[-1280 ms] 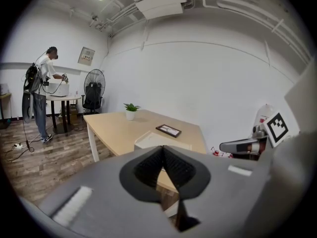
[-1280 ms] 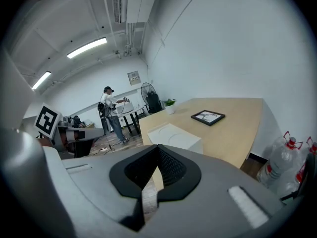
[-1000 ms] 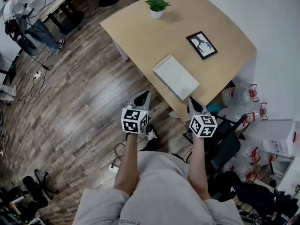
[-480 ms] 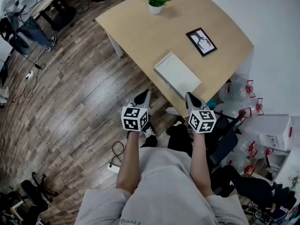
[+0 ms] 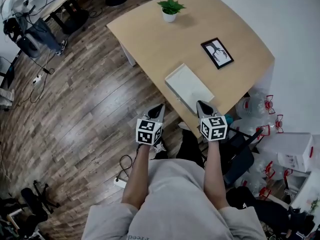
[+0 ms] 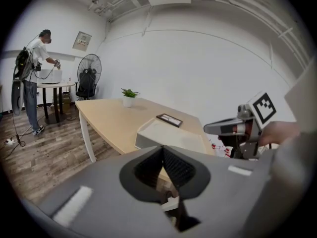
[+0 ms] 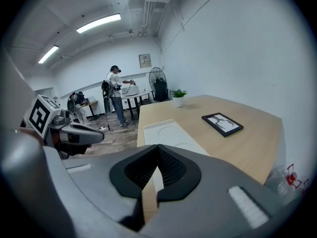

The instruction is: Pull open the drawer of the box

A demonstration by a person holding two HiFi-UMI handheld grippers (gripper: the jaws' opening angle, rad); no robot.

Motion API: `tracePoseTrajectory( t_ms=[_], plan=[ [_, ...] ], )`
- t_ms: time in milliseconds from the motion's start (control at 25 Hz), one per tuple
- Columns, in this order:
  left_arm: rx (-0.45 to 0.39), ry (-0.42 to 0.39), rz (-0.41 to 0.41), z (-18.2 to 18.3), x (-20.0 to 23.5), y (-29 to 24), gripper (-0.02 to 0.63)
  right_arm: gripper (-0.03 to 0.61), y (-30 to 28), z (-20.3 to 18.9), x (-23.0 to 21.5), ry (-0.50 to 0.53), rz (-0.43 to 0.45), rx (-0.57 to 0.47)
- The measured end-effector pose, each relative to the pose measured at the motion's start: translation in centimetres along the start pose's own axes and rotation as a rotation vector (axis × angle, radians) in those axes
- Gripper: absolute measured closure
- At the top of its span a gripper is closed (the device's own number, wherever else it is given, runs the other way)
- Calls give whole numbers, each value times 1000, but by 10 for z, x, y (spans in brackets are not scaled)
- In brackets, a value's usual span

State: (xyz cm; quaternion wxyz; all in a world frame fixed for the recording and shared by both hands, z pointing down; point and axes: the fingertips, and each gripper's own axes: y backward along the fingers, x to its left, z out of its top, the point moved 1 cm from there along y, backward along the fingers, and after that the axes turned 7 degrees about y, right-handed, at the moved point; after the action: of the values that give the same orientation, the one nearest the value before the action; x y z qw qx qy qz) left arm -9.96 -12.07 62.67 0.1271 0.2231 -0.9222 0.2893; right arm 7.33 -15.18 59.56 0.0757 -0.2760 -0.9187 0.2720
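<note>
The flat white rectangular box [image 5: 189, 86] lies at the near edge of the light wooden counter [image 5: 160, 39]. Its long axis runs along that edge, so 1 long side face looks out over the wood-plank floor [image 5: 90, 114] toward the person. Both tongs are held low in front of the body, pointing up at the counter. The right tongs [image 5: 199, 104] are the nearer of the 2: their tips sit just beside the box's near right corner, over the counter's edge. The left tongs [image 5: 159, 107] hang out over the floor, off to the left of the box and clear of the counter. In each gripper view the dark ribbed pads meet at the tip with nothing caught between them, so both tongs are pinched together and empty. The box lies ahead and slightly left of the right tongs, and ahead and to the right of the left tongs. No handle or seam of the drawer can be made out on the outward face (the side is pale and in shade), so which face pulls out is uncertain. The right tongs look better placed to reach it, but would need to spread first.
</note>
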Motion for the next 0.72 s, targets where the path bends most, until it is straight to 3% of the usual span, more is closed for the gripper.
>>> tracePoseTrajectory(
  t_ms=[280,720],
  plan=[
    [73,-34,-3,-19,-2,-34,560,577,-29,-8,-3,94,88,115],
    [180,-94,-42,-44,-9,-88,560,577,-70,-27,-13,174,173,215]
  ],
)
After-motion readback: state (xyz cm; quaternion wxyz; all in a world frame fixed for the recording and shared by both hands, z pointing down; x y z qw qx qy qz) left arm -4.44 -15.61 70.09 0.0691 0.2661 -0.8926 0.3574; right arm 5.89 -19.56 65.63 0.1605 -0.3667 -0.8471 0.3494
